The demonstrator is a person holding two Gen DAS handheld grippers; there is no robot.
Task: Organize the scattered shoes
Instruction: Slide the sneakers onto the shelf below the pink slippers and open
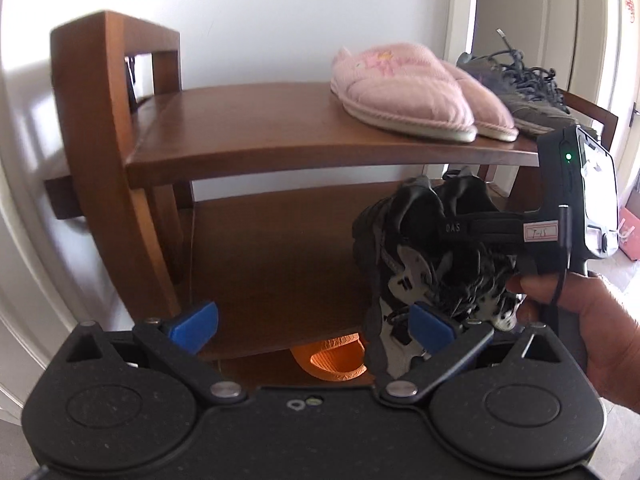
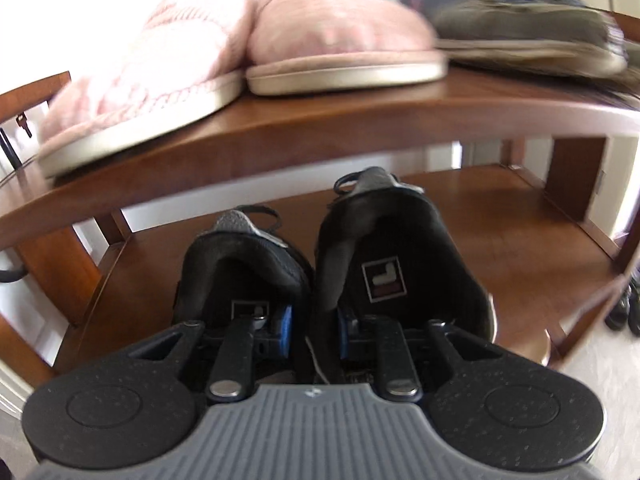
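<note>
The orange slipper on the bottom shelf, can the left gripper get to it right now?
Probably not directly. The left gripper is open and empty, but the black sneakers held by the right gripper hang in front of the orange slipper.

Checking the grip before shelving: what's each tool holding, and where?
Right tool: pair of black sneakers, pinched by their touching inner collars. Left tool: open, nothing held.

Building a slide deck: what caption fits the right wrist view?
Right hand-held gripper pinching a pair of black sneakers before the wooden shoe rack.
</note>
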